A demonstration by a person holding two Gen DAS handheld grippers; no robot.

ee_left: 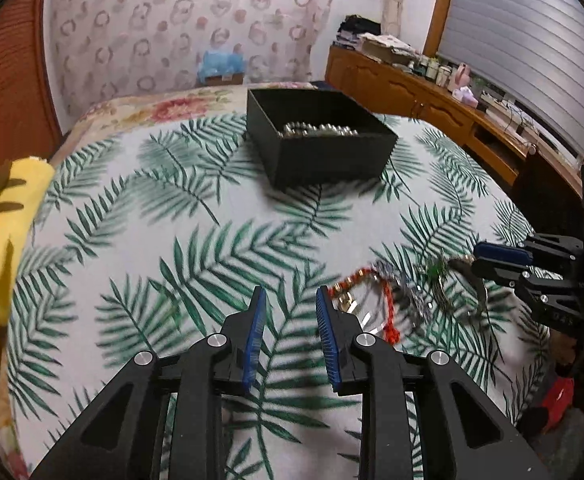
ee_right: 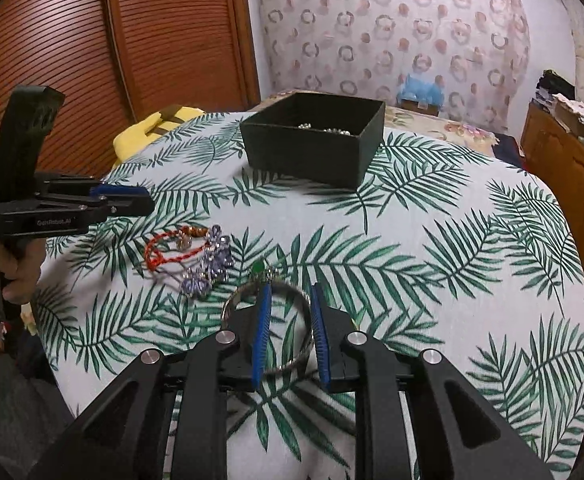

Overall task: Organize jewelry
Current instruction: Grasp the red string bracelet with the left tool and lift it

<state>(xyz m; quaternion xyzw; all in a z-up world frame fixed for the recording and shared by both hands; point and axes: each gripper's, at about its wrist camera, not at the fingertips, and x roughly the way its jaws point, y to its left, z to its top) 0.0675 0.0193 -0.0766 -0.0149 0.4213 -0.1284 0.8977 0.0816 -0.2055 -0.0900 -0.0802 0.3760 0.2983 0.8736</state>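
Note:
A black open box (ee_left: 324,136) (ee_right: 312,140) with a silver bead chain (ee_left: 316,130) inside stands on the leaf-print cloth. Loose jewelry lies nearer: a red cord bracelet (ee_right: 164,250) (ee_left: 388,308), a purple bead piece (ee_right: 212,266), a green stone piece (ee_right: 258,268) and a silver bangle (ee_right: 292,360). My right gripper (ee_right: 290,300) is open, its fingers straddling the bangle's right side; it also shows in the left wrist view (ee_left: 482,260). My left gripper (ee_left: 290,300) is open and empty, just left of the red bracelet; the right wrist view shows it (ee_right: 144,200) above the cloth.
A yellow plush toy (ee_left: 0,248) lies at the left edge of the bed. A wooden sideboard (ee_left: 432,92) with clutter runs along the right under a shuttered window. A wooden slatted door (ee_right: 112,40) stands behind on the left.

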